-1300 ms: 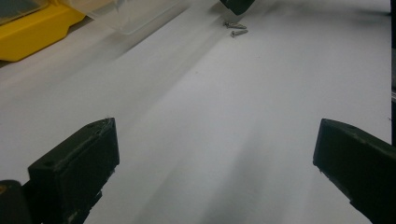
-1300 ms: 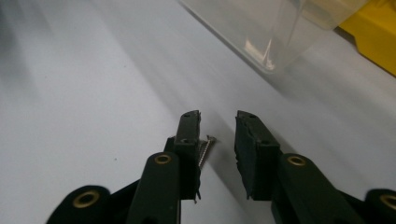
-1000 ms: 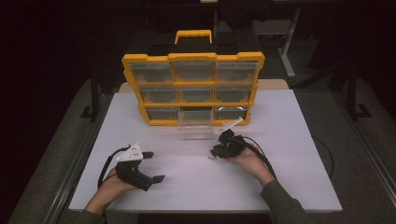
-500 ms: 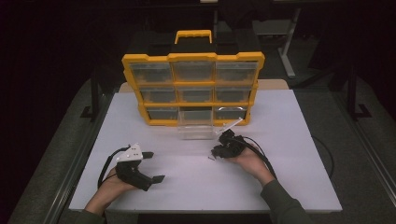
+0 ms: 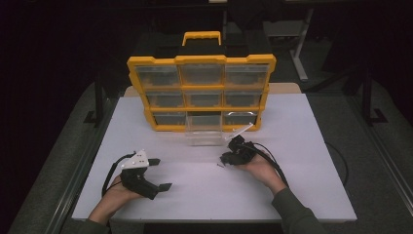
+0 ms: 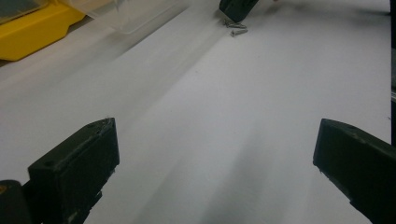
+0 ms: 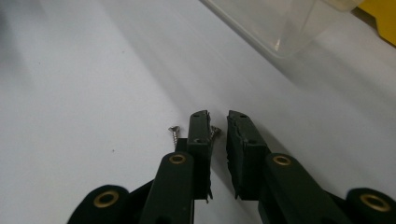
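White tabletop (image 5: 302, 161) carries everything. At left, the left claw (image 5: 158, 174) rests with jaws spread wide, nothing between them. Behind the middle stands a yellow plastic organiser (image 5: 201, 92) of clear drawers, contents too dim to tell; one clear plastic drawer (image 5: 203, 135) sits pulled out before it. At right, the right claw (image 7: 217, 122) has just been narrowing around one of two small silver screws (image 7: 174, 132), a slim gap remaining.
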Demonstrator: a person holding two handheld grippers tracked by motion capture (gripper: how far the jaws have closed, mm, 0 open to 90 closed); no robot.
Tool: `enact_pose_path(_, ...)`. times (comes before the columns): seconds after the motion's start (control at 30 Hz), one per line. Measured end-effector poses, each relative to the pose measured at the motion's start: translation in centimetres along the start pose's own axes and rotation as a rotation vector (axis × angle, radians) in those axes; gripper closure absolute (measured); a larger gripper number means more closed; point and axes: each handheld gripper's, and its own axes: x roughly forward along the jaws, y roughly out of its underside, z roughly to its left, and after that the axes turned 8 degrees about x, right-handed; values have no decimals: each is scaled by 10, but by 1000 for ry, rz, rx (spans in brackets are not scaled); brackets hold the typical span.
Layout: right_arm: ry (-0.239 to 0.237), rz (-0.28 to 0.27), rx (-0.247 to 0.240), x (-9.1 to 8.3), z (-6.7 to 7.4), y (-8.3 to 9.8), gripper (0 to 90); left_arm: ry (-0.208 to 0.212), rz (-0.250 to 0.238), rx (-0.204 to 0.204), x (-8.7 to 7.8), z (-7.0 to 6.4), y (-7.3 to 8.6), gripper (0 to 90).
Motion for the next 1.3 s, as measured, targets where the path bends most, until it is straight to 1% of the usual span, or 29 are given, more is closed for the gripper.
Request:
enact_pose_path(0.13, -1, 11, 1, 2, 0, 1, 783, 0, 0, 0, 0, 0, 0, 3)
enact_pose_path(0.37, 6, 14, -3, 2, 0, 1, 805, 0, 0, 0, 0, 0, 0, 3)
enact_pose_path(0.43, 17, 14, -10, 2, 1, 1, 839, 0, -1, 0, 0, 0, 0, 3)
enact_pose_path(0.67, 32, 13, -18, 3, 2, 2, 858, 0, 1, 4, -1, 0, 0, 3)
enact_pose_path(0.83, 32, 13, -18, 2, 1, 2, 862, 9, 5, -4, -1, 1, -1, 2)
enact_pose_path(0.93, 23, 11, -14, 2, 0, 2, 862, 8, 4, -7, -1, 1, -1, 2)
enact_pose_path(1.1, 19, 3, -14, -2, -1, 1, 862, 6, 0, -6, 0, 0, 0, 3)
enact_pose_path(1.3, 21, -4, -13, -11, -3, -1, 861, -3, -12, 12, 0, -1, 0, 3)
